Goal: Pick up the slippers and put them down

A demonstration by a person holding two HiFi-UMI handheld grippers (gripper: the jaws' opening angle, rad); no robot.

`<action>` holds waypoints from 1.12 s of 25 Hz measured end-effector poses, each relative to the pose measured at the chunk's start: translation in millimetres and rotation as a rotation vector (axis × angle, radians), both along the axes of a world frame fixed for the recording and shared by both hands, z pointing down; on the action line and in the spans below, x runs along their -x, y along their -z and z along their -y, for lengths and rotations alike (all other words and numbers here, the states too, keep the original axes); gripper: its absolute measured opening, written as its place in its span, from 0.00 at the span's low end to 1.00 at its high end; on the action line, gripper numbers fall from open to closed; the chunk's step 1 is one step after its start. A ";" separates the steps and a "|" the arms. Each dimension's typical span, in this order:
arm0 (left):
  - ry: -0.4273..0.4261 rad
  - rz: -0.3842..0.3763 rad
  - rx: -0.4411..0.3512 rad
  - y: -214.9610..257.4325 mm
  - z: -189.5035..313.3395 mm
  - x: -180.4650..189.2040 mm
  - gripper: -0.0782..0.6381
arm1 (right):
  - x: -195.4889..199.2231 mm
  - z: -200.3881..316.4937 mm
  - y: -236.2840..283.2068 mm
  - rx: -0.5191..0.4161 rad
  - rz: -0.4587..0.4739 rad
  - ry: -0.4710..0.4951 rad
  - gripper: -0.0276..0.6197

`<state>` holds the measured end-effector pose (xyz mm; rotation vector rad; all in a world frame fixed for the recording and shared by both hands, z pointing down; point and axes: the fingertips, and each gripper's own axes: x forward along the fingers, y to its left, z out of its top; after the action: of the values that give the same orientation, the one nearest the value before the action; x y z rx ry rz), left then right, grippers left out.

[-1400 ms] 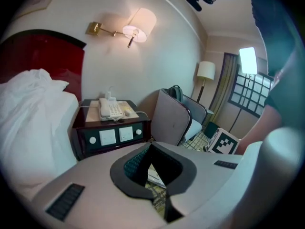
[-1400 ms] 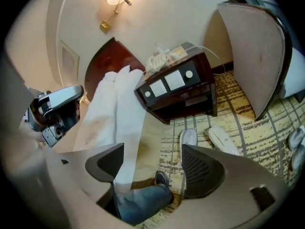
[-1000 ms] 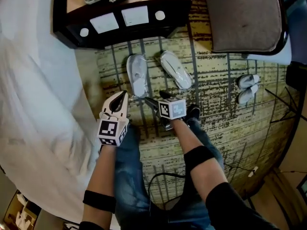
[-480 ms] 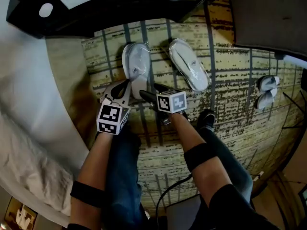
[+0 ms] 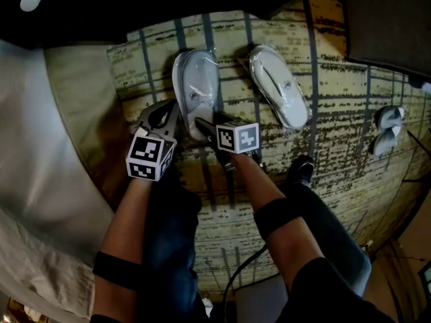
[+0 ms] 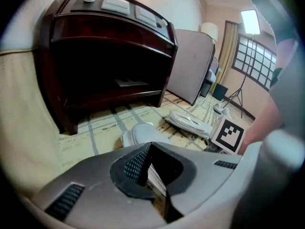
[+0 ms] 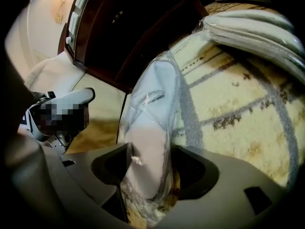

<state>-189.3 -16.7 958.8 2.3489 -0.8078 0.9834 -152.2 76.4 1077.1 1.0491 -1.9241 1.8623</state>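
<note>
While a person bends low over a patterned carpet (image 5: pixel 337 147), each hand aims a claw downward at a pair of white slippers lying flat, side by side, toes pointing away. The right claw (image 7: pixel 150 171) has its jaws either side of the heel of the nearer slipper (image 7: pixel 152 109), which stretches straight ahead of it in a clear plastic wrap. These jaws have just been closing at a middling width, and their pads now look to be touching the wrap on both edges. How firm the grip is cannot be told. The heel seems the chosen spot because it is the end closest to the person and narrow enough for the jaws to straddle. The slipper rests on the carpet, not yet lifted. The left claw (image 5: pixel 165 116) sits just to the left of the right claw, beside that same heel. Its jaws are pressed together with nothing between them; only carpet shows through the slit. It probably has no job yet, since one claw is enough for so light a thing. The other slipper (image 5: pixel 279 94) lies ahead and to the right of the right claw, apart from it and untouched, angled slightly outward. Beyond both claws stands a dark wooden cabinet (image 6: pixel 105 56), and pale bedding (image 5: pixel 40 147) hangs to the left of the left claw. A second small pair of slippers (image 5: pixel 387 130) lies well off to the right.
</note>
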 end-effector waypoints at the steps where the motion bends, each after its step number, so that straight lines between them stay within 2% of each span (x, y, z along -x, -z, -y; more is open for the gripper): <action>1: 0.009 -0.004 0.002 -0.2 0.5 3.1 0.11 | 1.2 0.6 0.9 0.005 0.015 -0.004 0.45; 2: 0.019 -0.007 0.004 -0.5 1.0 6.4 0.11 | 3.4 2.1 2.9 0.008 0.036 -0.009 0.39; 4: 0.037 -0.011 0.006 -1.4 2.4 11.8 0.11 | 7.5 7.4 7.9 0.005 0.069 -0.023 0.34; 10: 0.067 0.000 0.001 -6.9 2.1 19.1 0.11 | 4.0 18.5 20.9 -0.077 0.103 -0.049 0.29; 13: 0.067 0.013 -0.021 -10.0 6.6 22.1 0.11 | -1.3 22.3 30.7 -0.144 0.086 0.000 0.28; 18: 0.104 0.025 -0.048 -4.6 19.4 28.1 0.11 | -5.5 19.4 41.2 -0.195 0.031 0.153 0.28; 22: 0.139 0.012 -0.063 12.0 32.1 27.8 0.11 | -4.3 35.5 62.1 -0.216 0.067 0.191 0.28; 28: 0.213 0.038 -0.131 20.8 58.0 52.2 0.11 | 8.0 94.2 97.8 -0.322 0.085 0.222 0.28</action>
<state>-241.5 -74.7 938.1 2.2981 -1.1423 0.9112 -160.2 -17.8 979.3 0.8071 -2.3389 1.5346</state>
